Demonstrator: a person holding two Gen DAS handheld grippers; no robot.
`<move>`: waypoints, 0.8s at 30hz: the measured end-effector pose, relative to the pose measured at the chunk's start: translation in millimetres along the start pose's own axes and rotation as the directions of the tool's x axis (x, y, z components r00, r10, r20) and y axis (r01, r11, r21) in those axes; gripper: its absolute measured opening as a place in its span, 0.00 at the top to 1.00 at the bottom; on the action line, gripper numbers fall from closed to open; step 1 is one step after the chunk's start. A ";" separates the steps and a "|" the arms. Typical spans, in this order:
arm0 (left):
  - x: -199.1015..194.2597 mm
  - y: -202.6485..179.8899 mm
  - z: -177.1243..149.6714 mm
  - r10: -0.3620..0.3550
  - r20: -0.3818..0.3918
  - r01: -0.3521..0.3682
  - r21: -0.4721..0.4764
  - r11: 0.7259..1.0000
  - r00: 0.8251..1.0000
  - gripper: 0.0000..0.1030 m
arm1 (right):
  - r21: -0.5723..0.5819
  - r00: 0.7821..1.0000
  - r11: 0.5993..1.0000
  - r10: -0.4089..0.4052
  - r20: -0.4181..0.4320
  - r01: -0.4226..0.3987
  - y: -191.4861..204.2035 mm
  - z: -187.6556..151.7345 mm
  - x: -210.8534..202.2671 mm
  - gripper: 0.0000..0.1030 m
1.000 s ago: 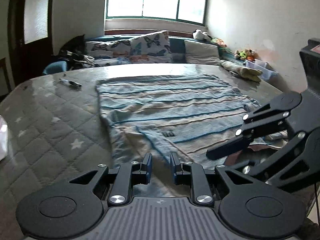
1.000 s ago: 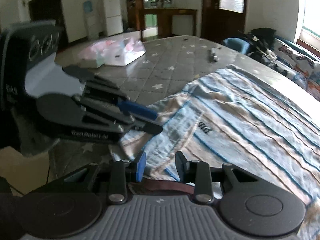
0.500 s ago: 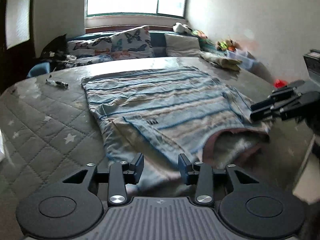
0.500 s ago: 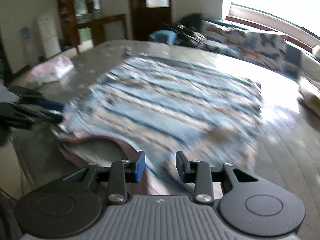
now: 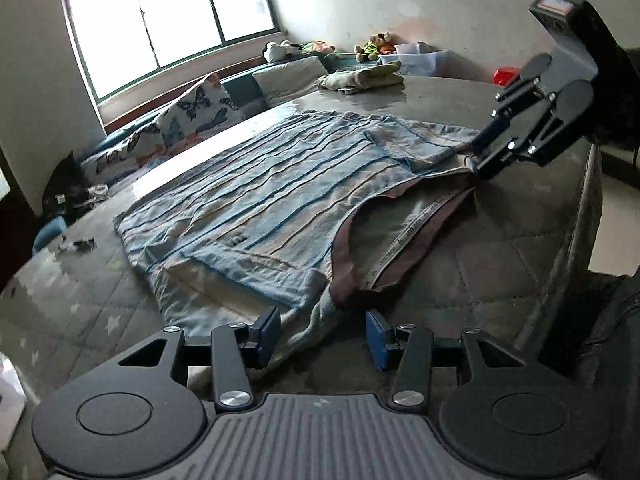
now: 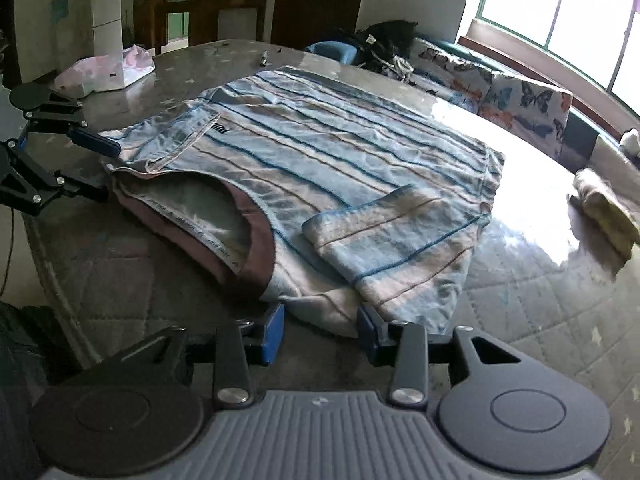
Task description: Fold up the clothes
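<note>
A blue-striped shirt (image 5: 280, 192) lies flat on the quilted table (image 5: 500, 264), both sleeves folded inward, its brown neckline (image 5: 352, 264) facing me. My left gripper (image 5: 322, 336) sits at the near shoulder. Its jaws are opening, and the cloth lying between the pads is not pinched. In the right wrist view my right gripper (image 6: 320, 330) is at the other shoulder of the shirt (image 6: 340, 160), beside the folded sleeve (image 6: 384, 248). Its jaws are opening too, and the hem between them lies loose. Each view shows the other gripper (image 5: 476, 156) (image 6: 100, 168) at the opposite shoulder.
A folded yellowish garment (image 6: 604, 204) lies at the table's far side. A pink and white bag (image 6: 108, 72) and a marker (image 6: 264, 58) sit beyond the shirt. A sofa with butterfly cushions (image 5: 200, 120) runs under the window. The table edge (image 6: 52, 264) drops off close by.
The two grippers have moved apart from one side of the shirt to opposite shoulders. Both have widened their jaws, the left one much more. The left view has rolled.
</note>
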State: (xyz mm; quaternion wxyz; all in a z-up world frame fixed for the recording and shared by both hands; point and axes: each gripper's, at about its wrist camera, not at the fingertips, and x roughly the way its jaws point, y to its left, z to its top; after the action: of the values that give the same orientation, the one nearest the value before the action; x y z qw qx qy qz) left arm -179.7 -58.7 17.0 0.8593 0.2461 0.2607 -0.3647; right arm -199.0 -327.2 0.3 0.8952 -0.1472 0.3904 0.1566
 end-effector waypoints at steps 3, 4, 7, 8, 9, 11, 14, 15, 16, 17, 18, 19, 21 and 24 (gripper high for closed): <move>4.6 -0.6 1.6 0.001 0.007 -0.001 0.011 1.000 1.000 0.54 | -0.029 1.000 1.000 -0.005 0.010 0.005 3.0 1.0 3.6 0.62; 5.8 -0.8 2.1 0.000 0.010 0.000 0.015 1.000 1.000 0.56 | -0.040 1.000 0.999 -0.005 0.012 0.005 4.2 1.2 4.8 0.62; 8.6 -0.5 2.9 -0.002 0.016 0.002 0.005 1.000 1.000 0.73 | -0.056 1.000 0.998 0.000 0.014 0.000 4.6 2.8 6.2 0.66; 9.4 -0.3 3.0 -0.003 0.018 0.003 0.000 1.000 1.000 0.77 | -0.049 1.000 0.999 0.006 0.010 -0.005 3.4 3.2 6.5 0.71; 9.9 -0.1 3.3 -0.003 0.020 0.003 -0.007 1.000 1.000 0.80 | -0.041 1.000 0.999 0.008 0.006 -0.008 2.8 3.3 6.3 0.82; 9.1 1.3 4.4 0.000 0.027 0.001 -0.028 1.000 1.000 0.84 | -0.025 1.000 1.000 0.012 -0.002 -0.012 1.6 3.6 5.9 0.95; 2.4 3.8 6.0 -0.006 0.040 0.008 -0.053 0.999 0.999 0.86 | -0.009 1.000 1.000 0.020 -0.008 -0.020 0.9 1.3 1.0 0.99; 0.5 4.4 6.5 -0.006 0.043 0.009 -0.055 0.998 0.999 0.87 | -0.006 1.000 1.000 0.024 -0.012 -0.024 1.4 -0.2 -2.0 0.99; -0.5 5.5 7.0 -0.004 0.044 0.007 -0.057 0.998 0.999 0.87 | -0.006 0.999 1.000 0.029 -0.015 -0.029 2.0 -1.2 -4.6 1.00; -1.5 6.6 7.5 -0.002 0.046 0.004 -0.060 0.998 0.999 0.87 | -0.006 0.999 0.999 0.031 -0.015 -0.031 2.6 -2.3 -7.0 1.00; -2.5 7.7 8.0 0.001 0.047 0.002 -0.063 0.998 0.999 0.87 | -0.005 0.999 1.000 0.030 -0.010 -0.030 3.1 -3.5 -9.2 1.00; -2.9 9.2 9.1 0.003 0.049 0.001 -0.068 0.998 0.999 0.87 | -0.002 1.000 1.000 0.030 -0.006 -0.030 3.2 -4.1 -11.0 1.00; -0.9 12.7 14.8 0.011 0.058 -0.006 -0.081 0.997 0.998 0.88 | 0.001 0.999 1.000 0.031 0.009 -0.031 0.3 -1.1 -11.9 0.99; 1.5 17.8 23.7 0.022 0.078 -0.014 -0.091 0.996 0.997 0.88 | -0.032 0.999 0.999 0.005 0.048 -0.003 1.2 -0.7 -16.0 0.85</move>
State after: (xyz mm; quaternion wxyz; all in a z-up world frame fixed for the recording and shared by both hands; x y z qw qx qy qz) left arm -158.9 -63.1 37.8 0.8825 0.1946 0.2407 -0.3541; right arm -210.3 -329.0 11.5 0.9015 -0.1568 0.3666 0.1681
